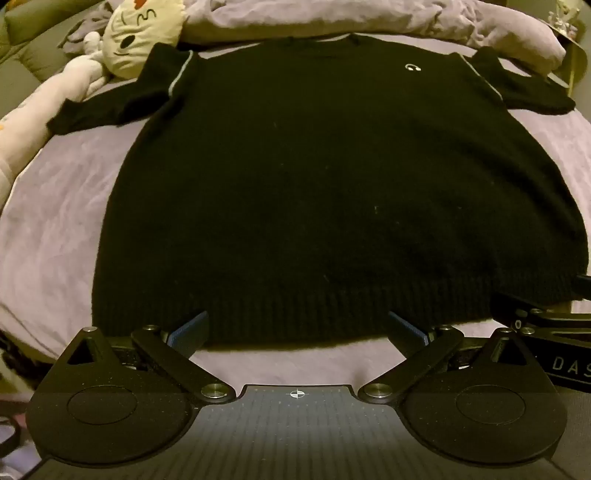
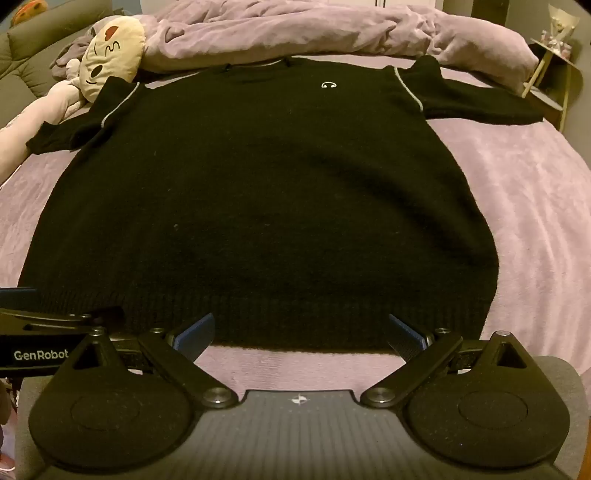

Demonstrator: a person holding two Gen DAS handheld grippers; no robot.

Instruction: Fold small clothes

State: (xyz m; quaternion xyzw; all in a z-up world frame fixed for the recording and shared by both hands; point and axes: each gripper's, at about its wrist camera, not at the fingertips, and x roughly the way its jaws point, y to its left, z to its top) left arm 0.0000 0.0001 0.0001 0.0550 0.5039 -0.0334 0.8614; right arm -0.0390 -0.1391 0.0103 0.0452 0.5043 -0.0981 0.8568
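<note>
A black knit short-sleeved sweater (image 1: pixel 332 177) lies flat, front up, on a lilac bed sheet (image 1: pixel 55 229), collar far, ribbed hem near. It has a small white logo (image 1: pixel 413 67) on the chest and pale piping at the shoulders. My left gripper (image 1: pixel 297 325) is open, its blue-padded fingers (image 1: pixel 188 332) at the hem's near edge, left of centre. My right gripper (image 2: pixel 301 328) is open at the hem (image 2: pixel 295 325) too, further right. Each gripper's body shows at the edge of the other's view, the right one in the left wrist view (image 1: pixel 554 332).
A cream cat-face plush (image 1: pixel 136 33) with a long pink body (image 1: pixel 37 110) lies at the far left, touching the left sleeve. A bunched lilac duvet (image 2: pixel 314 29) lies beyond the collar. A small side table (image 2: pixel 554 74) stands off the bed's far right.
</note>
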